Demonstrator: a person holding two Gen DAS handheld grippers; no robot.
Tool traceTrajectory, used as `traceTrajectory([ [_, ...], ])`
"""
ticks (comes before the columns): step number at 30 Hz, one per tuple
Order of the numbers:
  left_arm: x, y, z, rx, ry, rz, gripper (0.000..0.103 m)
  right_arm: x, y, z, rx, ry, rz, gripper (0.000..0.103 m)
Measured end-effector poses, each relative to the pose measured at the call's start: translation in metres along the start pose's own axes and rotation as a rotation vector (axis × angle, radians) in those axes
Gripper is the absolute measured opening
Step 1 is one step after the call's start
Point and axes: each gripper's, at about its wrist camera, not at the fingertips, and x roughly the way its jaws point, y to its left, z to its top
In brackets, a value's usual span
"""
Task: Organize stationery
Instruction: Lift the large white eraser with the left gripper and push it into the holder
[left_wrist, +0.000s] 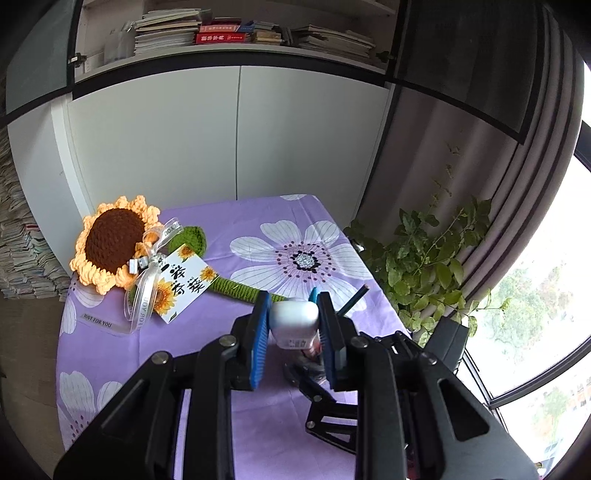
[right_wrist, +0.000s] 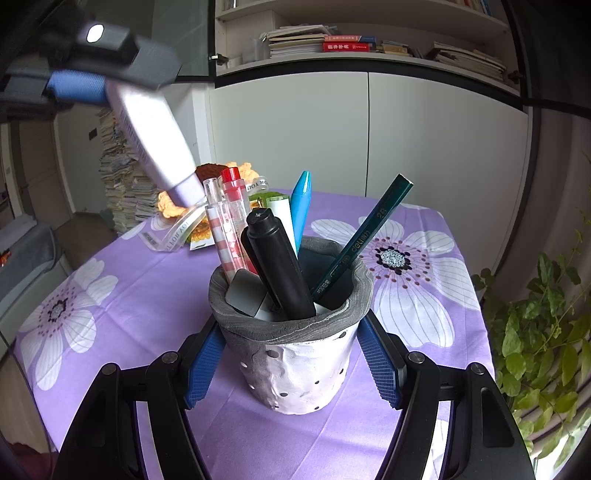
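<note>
My left gripper (left_wrist: 293, 325) is shut on a white, pale-lilac stationery tube (left_wrist: 293, 321). In the right wrist view the tube (right_wrist: 155, 144) hangs tilted, its tip just above the pens at the holder's left. My right gripper (right_wrist: 291, 362) is shut on a grey and white perforated pen holder (right_wrist: 295, 354) standing on the purple flowered tablecloth (right_wrist: 110, 295). The holder contains a black marker (right_wrist: 280, 266), a red-capped pen (right_wrist: 232, 195), a blue pen (right_wrist: 301, 206), a green pencil (right_wrist: 365, 236) and a grey item (right_wrist: 245, 291). The pencil tip (left_wrist: 356, 295) shows beside my left fingers.
A crocheted sunflower (left_wrist: 114, 247) with a ribbon and a card (left_wrist: 181, 284) lies at the table's far left. A leafy plant (left_wrist: 424, 258) stands off the right edge by the window. White cabinets (left_wrist: 229, 136) and bookshelves stand behind the table.
</note>
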Motion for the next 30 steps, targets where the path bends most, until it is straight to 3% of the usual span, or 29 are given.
traceTrajectory([
  [14,0.030,-0.029,0.007,0.071,0.029,-0.051,0.023,0.001,0.000,0.000,0.000,0.000,0.001,0.071],
  [19,0.053,-0.035,-0.002,0.095,0.086,-0.050,0.023,0.001,0.000,0.000,0.000,0.000,0.001,0.071],
  [30,0.064,-0.028,-0.002,0.065,0.120,-0.060,0.024,0.003,0.001,0.001,0.003,0.007,0.006,0.071],
])
